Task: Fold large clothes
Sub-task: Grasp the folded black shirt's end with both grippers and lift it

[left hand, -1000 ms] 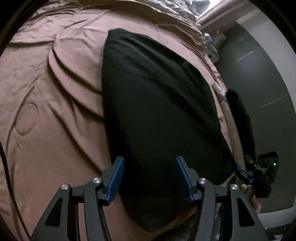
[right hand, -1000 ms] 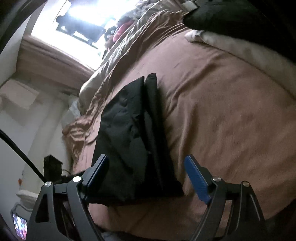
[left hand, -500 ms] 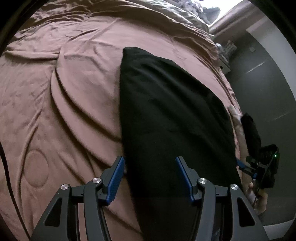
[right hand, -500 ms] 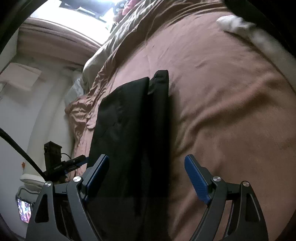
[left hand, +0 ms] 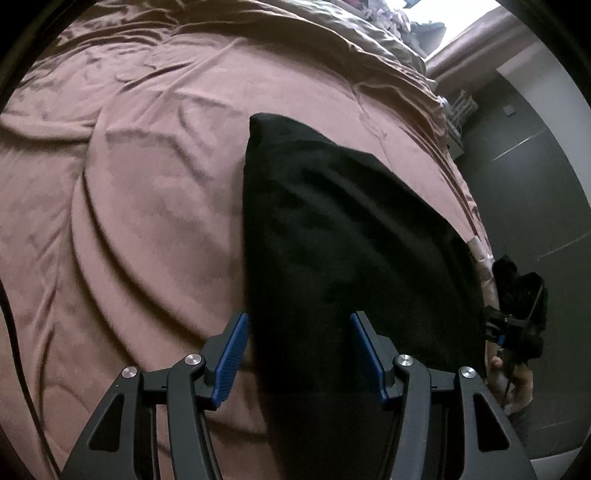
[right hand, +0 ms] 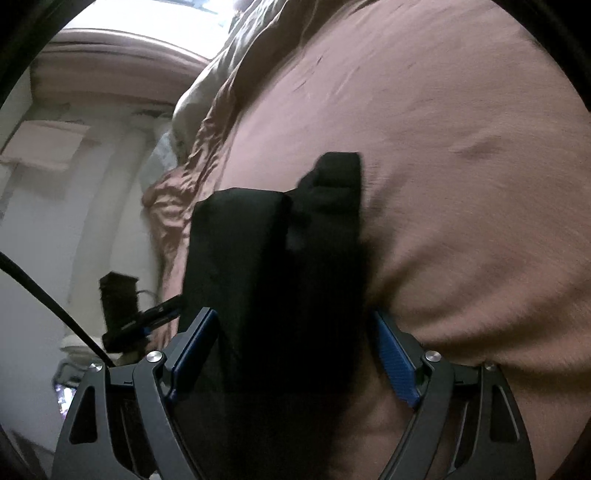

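Over the last second I have pushed both grippers forward, so the black garment (left hand: 343,240) now runs in between each pair of fingers. From my left wrist camera, the left gripper (left hand: 299,347) is spread wide, clamping nothing, its blue pads astride the near end of the folded garment, which lies flat on the wrinkled brown bedspread (left hand: 147,206). A dark grey wall (left hand: 535,192) stands at right, where the right gripper (left hand: 517,325) shows. From my right wrist camera, the right gripper (right hand: 295,350) is likewise spread, straddling the garment's (right hand: 266,258) near end. A pale wall (right hand: 74,206) and bright window (right hand: 155,18) lie beyond the bed.
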